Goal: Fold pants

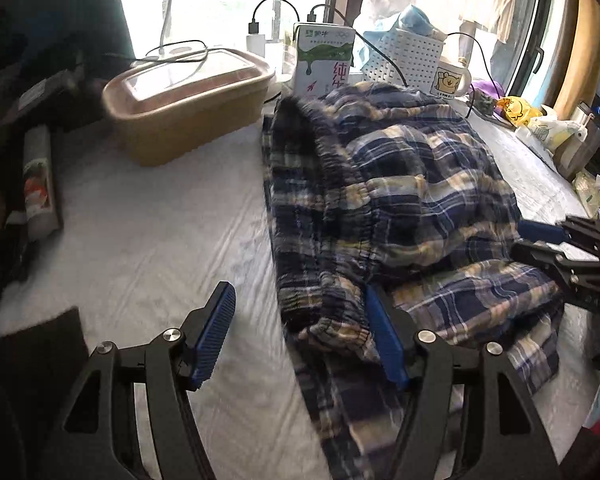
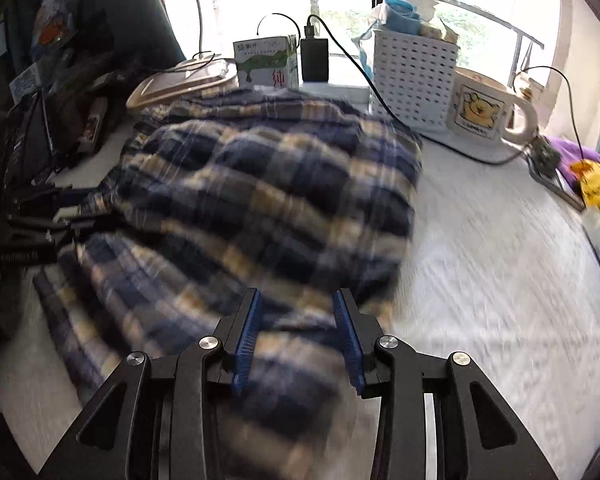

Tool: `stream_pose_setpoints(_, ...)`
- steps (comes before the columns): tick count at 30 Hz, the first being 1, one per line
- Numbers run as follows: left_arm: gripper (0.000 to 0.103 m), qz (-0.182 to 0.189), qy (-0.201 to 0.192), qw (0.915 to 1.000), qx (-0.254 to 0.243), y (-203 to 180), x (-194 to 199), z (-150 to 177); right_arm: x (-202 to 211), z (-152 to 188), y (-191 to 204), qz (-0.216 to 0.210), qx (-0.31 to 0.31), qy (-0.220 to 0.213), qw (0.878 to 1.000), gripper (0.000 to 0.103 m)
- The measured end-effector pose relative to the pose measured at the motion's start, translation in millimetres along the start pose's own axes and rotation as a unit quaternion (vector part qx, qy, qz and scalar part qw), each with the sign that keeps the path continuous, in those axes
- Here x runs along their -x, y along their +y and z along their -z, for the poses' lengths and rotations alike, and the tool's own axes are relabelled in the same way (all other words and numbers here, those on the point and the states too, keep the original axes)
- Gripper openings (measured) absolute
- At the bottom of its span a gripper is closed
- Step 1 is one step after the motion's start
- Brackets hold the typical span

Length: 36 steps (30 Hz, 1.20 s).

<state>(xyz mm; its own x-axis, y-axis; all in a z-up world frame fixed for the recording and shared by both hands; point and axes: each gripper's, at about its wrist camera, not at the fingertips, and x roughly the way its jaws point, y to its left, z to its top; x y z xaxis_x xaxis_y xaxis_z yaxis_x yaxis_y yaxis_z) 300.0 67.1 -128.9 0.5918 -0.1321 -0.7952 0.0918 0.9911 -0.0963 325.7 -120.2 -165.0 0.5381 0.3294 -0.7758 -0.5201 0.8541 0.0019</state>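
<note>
Blue, cream and navy plaid pants (image 1: 412, 184) lie bunched and partly folded on the white table cover (image 1: 148, 240). My left gripper (image 1: 298, 290) stands open at the pants' near left edge. The gathered waistband (image 1: 324, 312) lies against its right pad, and its left pad is over bare cover. My right gripper (image 2: 297, 298) is shut on a fold of the pants (image 2: 260, 200), with cloth filling the gap between its blue pads. From the left wrist it shows as the right gripper (image 1: 526, 240) at the pants' right side. The left gripper (image 2: 56, 216) is a dark shape at the left of the right wrist view.
Along the window side stand a tan lidded container (image 1: 188, 96), a milk carton (image 1: 324, 60), a white perforated basket (image 1: 404, 56) and a bear mug (image 2: 484, 112), with charger cables (image 2: 352, 60) trailing over them. A yellow toy (image 1: 516, 110) and small packets sit at the right edge.
</note>
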Motion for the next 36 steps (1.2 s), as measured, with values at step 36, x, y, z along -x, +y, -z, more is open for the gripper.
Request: stream_pose_setpoints(36, 0.07, 0.048, -0.008, 0.9983, -0.032, 20, -67, -71, 26, -46, -36, 0.005, -0.01, -0.051, 0.999, 0.046)
